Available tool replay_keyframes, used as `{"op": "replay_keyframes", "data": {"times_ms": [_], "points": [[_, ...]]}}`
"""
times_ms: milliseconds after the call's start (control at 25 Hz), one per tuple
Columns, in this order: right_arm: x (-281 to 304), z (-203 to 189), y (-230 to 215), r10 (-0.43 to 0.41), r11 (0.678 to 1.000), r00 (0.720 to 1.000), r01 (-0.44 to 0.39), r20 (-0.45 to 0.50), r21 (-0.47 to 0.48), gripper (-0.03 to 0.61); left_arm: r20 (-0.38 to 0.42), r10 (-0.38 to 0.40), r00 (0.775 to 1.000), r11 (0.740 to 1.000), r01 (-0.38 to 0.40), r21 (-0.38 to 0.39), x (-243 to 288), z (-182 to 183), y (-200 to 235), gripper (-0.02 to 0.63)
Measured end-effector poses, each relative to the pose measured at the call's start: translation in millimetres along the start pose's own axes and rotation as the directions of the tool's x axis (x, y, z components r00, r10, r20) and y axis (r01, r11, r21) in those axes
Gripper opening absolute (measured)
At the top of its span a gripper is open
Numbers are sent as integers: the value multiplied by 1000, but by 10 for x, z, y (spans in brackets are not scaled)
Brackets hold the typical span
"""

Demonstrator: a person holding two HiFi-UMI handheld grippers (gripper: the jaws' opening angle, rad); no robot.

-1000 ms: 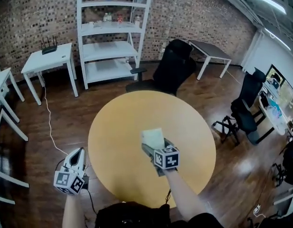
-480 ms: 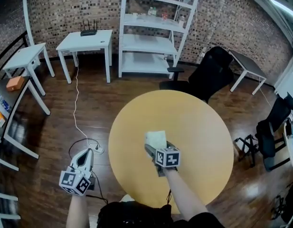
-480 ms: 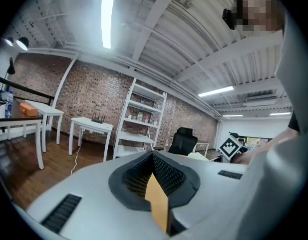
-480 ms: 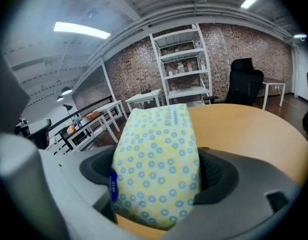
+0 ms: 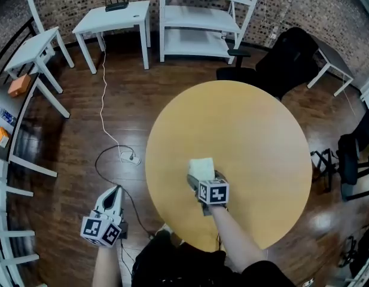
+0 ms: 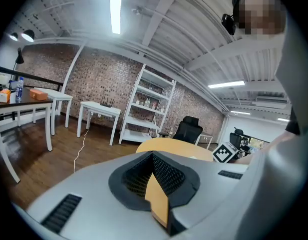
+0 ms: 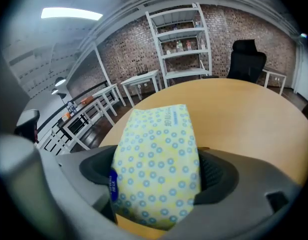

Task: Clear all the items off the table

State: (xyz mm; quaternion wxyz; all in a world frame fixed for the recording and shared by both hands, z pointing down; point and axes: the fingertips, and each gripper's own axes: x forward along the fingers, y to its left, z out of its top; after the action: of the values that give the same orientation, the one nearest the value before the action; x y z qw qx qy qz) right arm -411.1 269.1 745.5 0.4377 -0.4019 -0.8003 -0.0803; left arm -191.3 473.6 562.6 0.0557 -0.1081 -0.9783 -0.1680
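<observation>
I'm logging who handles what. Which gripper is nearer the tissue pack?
Right. The right gripper is shut on the tissue pack over the table. The left gripper hangs shut and empty beyond the table's left edge, over the floor.

The surface (image 5: pixel 250 130) is a round top of pale yellow wood, smooth and evenly lit, and it stands on a floor (image 5: pixel 112 118) of dark glossy planks. Over its near part, a little left of the middle, a pack (image 5: pixel 201 167) with a yellow-and-blue dotted wrapper sits clamped in the right gripper (image 5: pixel 200 173). Whether the pack touches the wood cannot be told. On the floor to the left of the surface lies a white cable (image 5: pixel 103 94).
</observation>
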Motion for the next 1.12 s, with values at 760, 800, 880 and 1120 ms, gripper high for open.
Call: {"op": "replay_keyframes", "data": {"times_ms": [760,800,880,1120], "points": [[-69,39,-32,-26,999,999,24,48,40,522,-45,-84,995,996,83,-17,85,-31,64,-8],[-137,117,-54,-39,998,996,36,77,44,522,-44,-100,994,995,99,-13,118,-24,34,-8],[-301,282,-56,-43,998,990,35,136,58,522,-41,-135,990,991,135,-6,200,-9,-27,-9],[-1265,798,-199,-49,991,903,-10,427,136,449,-8,-263,965,965,263,-16,566,93,-359,-9]]}}
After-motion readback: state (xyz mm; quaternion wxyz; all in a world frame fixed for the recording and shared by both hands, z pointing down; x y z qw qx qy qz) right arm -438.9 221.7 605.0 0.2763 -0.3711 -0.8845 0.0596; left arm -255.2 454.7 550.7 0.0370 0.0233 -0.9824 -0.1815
